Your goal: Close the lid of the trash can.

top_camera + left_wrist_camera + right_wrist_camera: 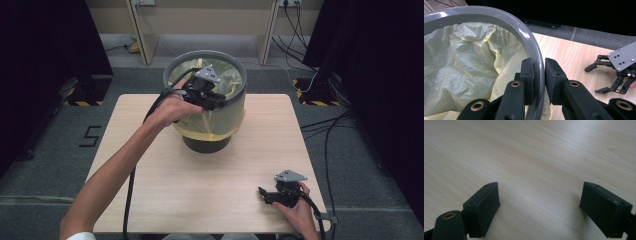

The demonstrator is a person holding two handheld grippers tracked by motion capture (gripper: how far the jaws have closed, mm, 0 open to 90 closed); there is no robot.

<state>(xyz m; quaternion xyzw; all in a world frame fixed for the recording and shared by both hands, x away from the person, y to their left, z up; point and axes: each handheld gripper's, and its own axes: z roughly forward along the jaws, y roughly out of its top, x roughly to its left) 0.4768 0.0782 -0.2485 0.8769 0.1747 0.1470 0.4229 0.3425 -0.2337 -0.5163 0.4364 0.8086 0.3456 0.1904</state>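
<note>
A grey bin lined with a yellow plastic bag stands at the far middle of the wooden table. My left gripper reaches over its near side and is shut on the bin's rim. In the left gripper view the two jaws pinch the grey rim, one inside against the crumpled bag and one outside, at my left gripper. My right gripper rests low at the table's near right, open, with bare wood between its jaws. It also appears far off in the left gripper view.
Black curtains stand at both sides of the table. Cables run over the grey floor on the right, and a wooden frame stands behind the bin. Hazard-striped bases sit on the floor to the left and right.
</note>
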